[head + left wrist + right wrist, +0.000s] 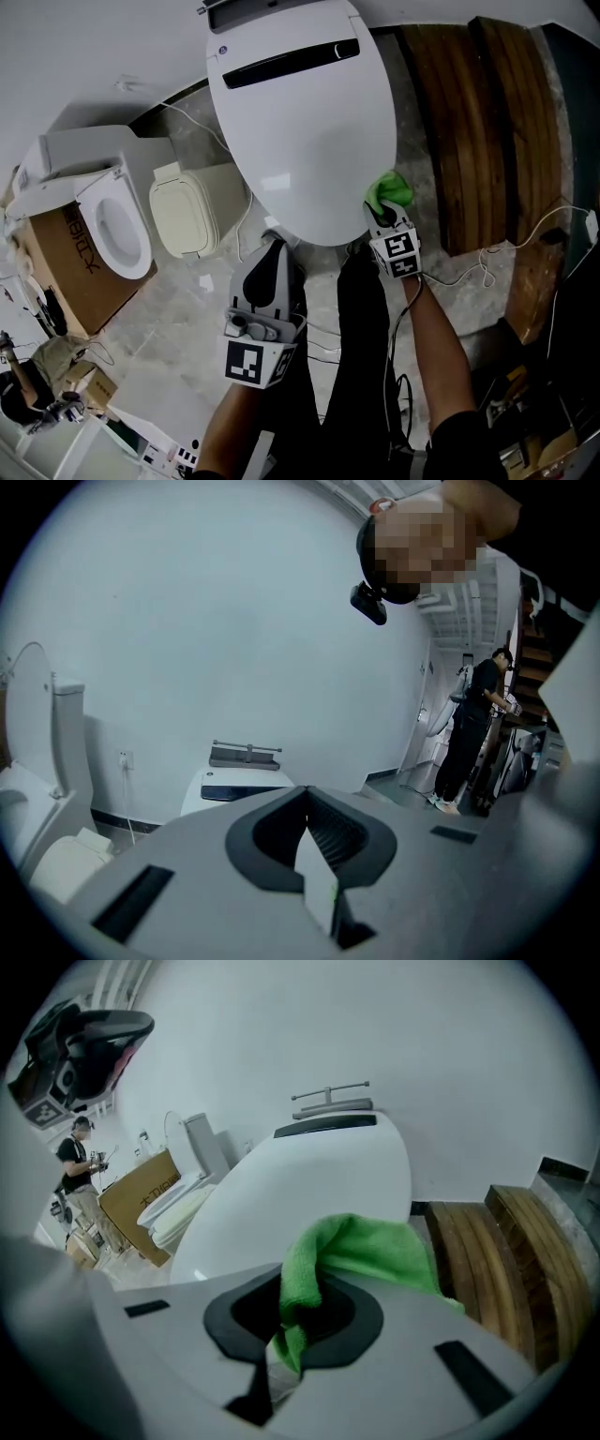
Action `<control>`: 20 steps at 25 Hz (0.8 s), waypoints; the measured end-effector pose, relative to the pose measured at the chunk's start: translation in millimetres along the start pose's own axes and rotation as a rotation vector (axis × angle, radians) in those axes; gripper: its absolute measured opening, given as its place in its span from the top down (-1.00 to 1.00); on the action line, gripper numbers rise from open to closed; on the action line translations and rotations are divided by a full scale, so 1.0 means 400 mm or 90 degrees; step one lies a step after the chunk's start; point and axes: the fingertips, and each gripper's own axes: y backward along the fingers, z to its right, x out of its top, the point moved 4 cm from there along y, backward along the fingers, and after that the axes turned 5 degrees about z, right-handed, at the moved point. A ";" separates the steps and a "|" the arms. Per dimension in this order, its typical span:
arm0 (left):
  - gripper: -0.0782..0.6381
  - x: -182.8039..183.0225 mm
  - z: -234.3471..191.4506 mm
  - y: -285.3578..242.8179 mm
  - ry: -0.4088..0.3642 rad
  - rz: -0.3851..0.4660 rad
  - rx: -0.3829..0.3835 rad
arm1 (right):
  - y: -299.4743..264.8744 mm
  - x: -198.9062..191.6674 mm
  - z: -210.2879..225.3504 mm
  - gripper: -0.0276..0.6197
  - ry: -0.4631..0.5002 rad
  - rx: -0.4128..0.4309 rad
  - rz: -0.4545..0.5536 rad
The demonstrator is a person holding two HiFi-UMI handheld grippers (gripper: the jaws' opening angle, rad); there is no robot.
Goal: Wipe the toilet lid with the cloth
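Plain white wall (234,621) behind. Grey, patchy stone floor (178,300) below. Dark wooden planks (478,131) stacked on the right. On the left, a brown cardboard box (56,272) next to another white toilet (117,225).

Storeroom: loose toilets (300,122), cardboard box (66,272)

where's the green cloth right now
The green microfibre cloth is pinched in the right gripper. In the head view it sits at the right edge of the closed white toilet lid, near its front end.
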 end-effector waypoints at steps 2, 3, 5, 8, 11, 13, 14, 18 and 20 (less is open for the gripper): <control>0.76 0.005 -0.015 0.005 0.002 0.005 -0.004 | -0.006 0.004 -0.007 0.80 -0.019 -0.002 0.013; 0.76 0.010 -0.024 0.007 0.004 0.009 -0.006 | -0.011 0.005 -0.016 0.80 -0.023 -0.002 0.019; 0.76 0.016 -0.041 0.013 0.009 0.016 -0.006 | -0.021 0.006 -0.043 0.80 -0.013 0.004 0.025; 0.76 0.020 -0.071 0.026 0.012 0.016 -0.006 | -0.036 0.004 -0.094 0.80 0.026 0.027 0.016; 0.76 0.019 -0.107 0.048 0.014 0.008 0.005 | -0.043 0.001 -0.115 0.81 0.042 0.023 0.015; 0.76 0.016 -0.132 0.069 0.016 0.003 0.014 | -0.043 -0.001 -0.119 0.81 0.031 0.008 0.020; 0.76 0.020 -0.141 0.077 0.019 0.008 0.012 | -0.044 -0.002 -0.122 0.81 0.025 0.001 0.022; 0.76 0.025 -0.184 0.110 0.028 0.013 0.014 | -0.049 0.000 -0.135 0.81 0.006 -0.024 0.028; 0.76 0.019 -0.207 0.129 0.025 0.002 0.013 | -0.052 0.001 -0.141 0.81 -0.007 -0.039 0.030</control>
